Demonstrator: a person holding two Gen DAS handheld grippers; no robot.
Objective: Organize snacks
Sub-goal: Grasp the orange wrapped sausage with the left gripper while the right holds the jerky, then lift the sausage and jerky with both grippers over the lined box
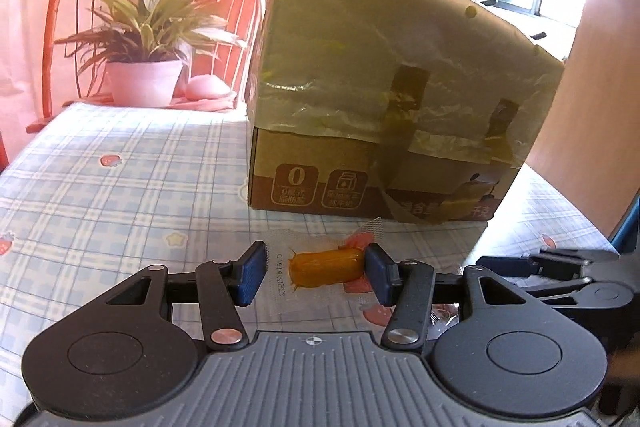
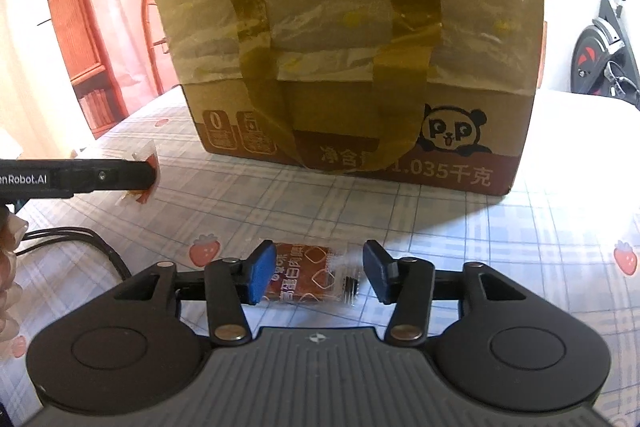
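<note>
Left hand-held gripper (image 1: 316, 273) is pinching an orange snack packet (image 1: 326, 269) between its pads, lifted just ahead. Right hand-held gripper (image 2: 318, 273) is spread around a red snack packet (image 2: 308, 277) lying on the table (image 2: 520, 247); pads should be closed squarely before the cardboard box (image 2: 352, 47) ahead is approached.

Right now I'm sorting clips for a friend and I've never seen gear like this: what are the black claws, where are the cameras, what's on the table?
These are two hand-held grippers, one in each of a person's hands, each carrying a camera that looks along its fingers. The left camera shows the left gripper closed on an orange snack packet. The right camera shows the right gripper open around a red-brown snack packet lying on the checked tablecloth. A taped cardboard box stands behind.
</note>
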